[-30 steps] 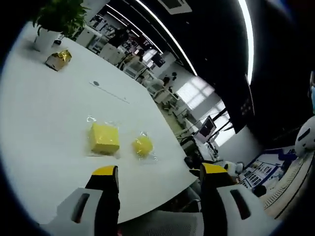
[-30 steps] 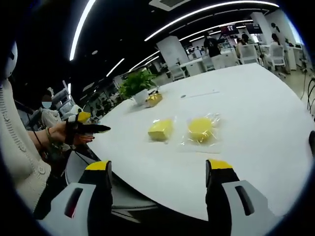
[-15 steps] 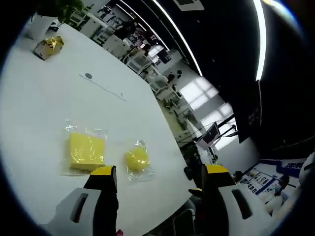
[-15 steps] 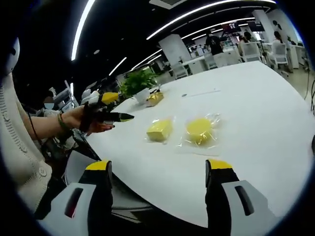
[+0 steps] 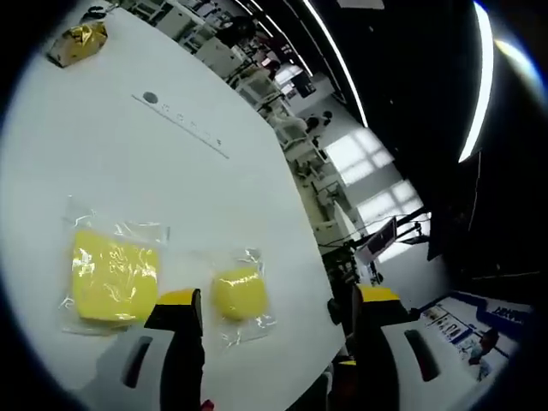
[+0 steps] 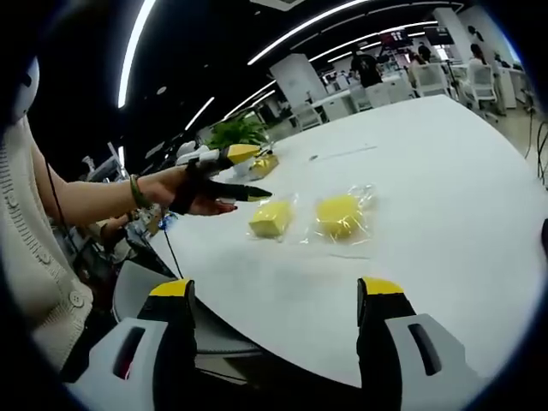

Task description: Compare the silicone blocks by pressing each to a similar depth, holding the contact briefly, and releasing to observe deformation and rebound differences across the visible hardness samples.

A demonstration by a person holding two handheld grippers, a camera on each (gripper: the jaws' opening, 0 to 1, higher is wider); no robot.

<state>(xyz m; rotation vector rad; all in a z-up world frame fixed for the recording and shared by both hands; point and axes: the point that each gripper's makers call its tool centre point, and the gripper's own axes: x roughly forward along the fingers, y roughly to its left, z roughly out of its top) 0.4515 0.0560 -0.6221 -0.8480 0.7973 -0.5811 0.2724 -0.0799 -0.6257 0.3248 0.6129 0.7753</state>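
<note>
Two yellow silicone blocks in clear bags lie on the white table (image 5: 128,171). In the left gripper view the square block (image 5: 116,282) is at lower left and the smaller block (image 5: 240,293) sits just past my left gripper (image 5: 278,297), whose jaws stand open and above them. In the right gripper view the square block (image 6: 271,219) and the rounder block (image 6: 338,214) lie side by side mid-table. A hand holds the left gripper (image 6: 248,174) just left of the square block, jaws apart. My right gripper (image 6: 278,287) hangs open off the table's near edge, holding nothing.
A gold-wrapped item (image 5: 77,43) lies at the table's far end, beside a potted plant (image 6: 235,133). A round grommet (image 5: 151,98) is set in the tabletop (image 6: 445,188). Chairs and desks stand beyond the table. A person's sleeve (image 6: 38,257) is at the left.
The left gripper has moved forward over the table, close to the blocks, which now look larger in its view. The right gripper has stayed put.
</note>
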